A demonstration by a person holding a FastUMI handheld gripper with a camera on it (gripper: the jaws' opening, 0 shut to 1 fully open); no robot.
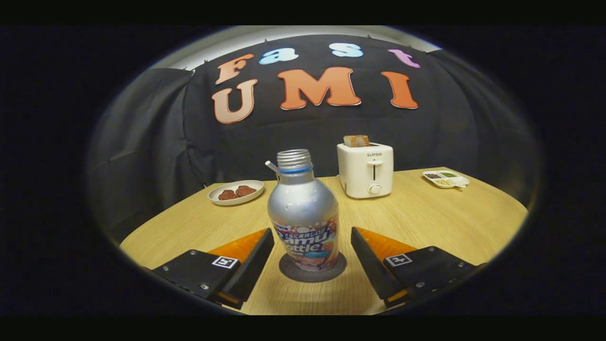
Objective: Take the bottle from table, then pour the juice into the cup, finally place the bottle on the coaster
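- Now: bottle (303,215) upright on dark coaster (312,270), between the fingers of the gripper (312,246).
- Fingers spread wide, clear of bottle both sides; nothing gripped.
- Cap off, so likely poured; final placement looks done.
- Toaster (365,169) at 1 o'clock beyond bottle, plate (236,192) at 11, on table (435,218).

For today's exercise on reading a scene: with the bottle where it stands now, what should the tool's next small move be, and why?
Probably a straight pull back. The bottle stands upright on the dark coaster, and the tool is open, a gap showing between each finger and the bottle. Nothing looks left to place, so backing out without brushing it seems safest.
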